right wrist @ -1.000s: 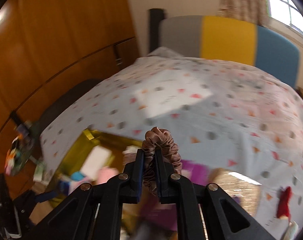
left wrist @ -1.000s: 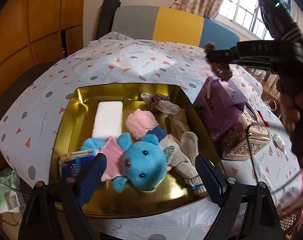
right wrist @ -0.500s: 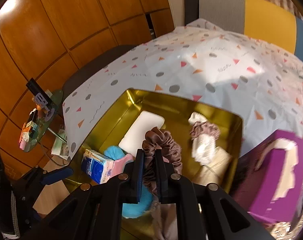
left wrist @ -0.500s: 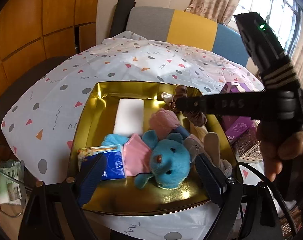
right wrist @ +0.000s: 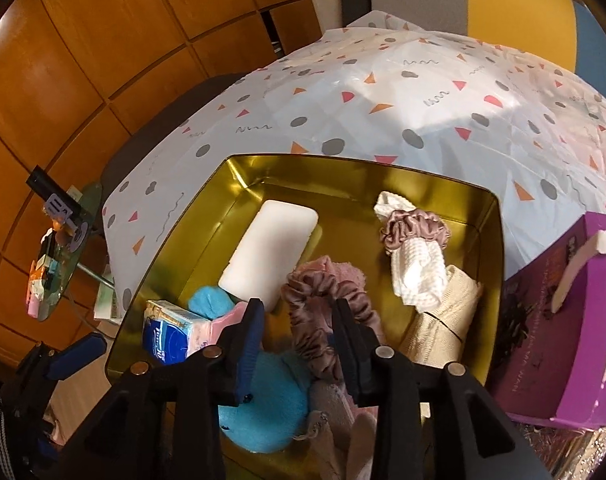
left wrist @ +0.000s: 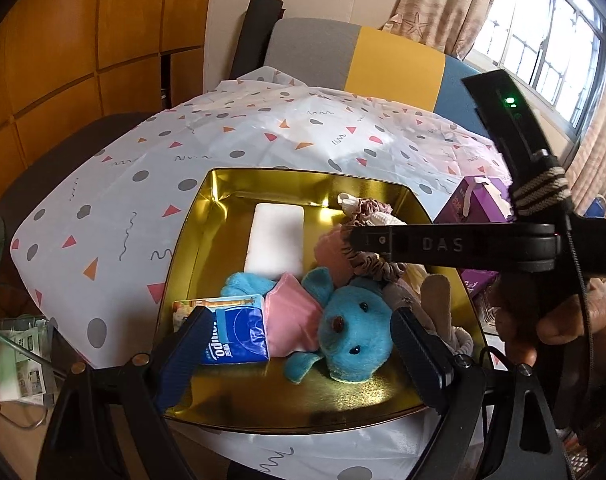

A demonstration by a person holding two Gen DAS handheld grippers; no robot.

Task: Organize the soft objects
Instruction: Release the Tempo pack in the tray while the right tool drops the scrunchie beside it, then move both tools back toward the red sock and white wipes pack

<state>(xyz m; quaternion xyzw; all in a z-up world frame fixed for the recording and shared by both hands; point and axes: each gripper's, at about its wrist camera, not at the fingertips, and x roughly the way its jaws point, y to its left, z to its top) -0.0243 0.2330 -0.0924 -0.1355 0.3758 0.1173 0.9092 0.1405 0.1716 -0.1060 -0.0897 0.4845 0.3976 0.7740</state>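
Brown scrunchie lies between opening right gripper jaws, over gold tray

A gold tray sits on the confetti-print tablecloth, holding a white foam block, a blue tissue pack and a blue plush bear in a pink top. The left gripper hangs wide open over the near rim, its fingers either side of pack and bear, gripping nothing. The right gripper (a hand holds it) reaches in from the right, jaws opening, a brown scrunchie at its tip.
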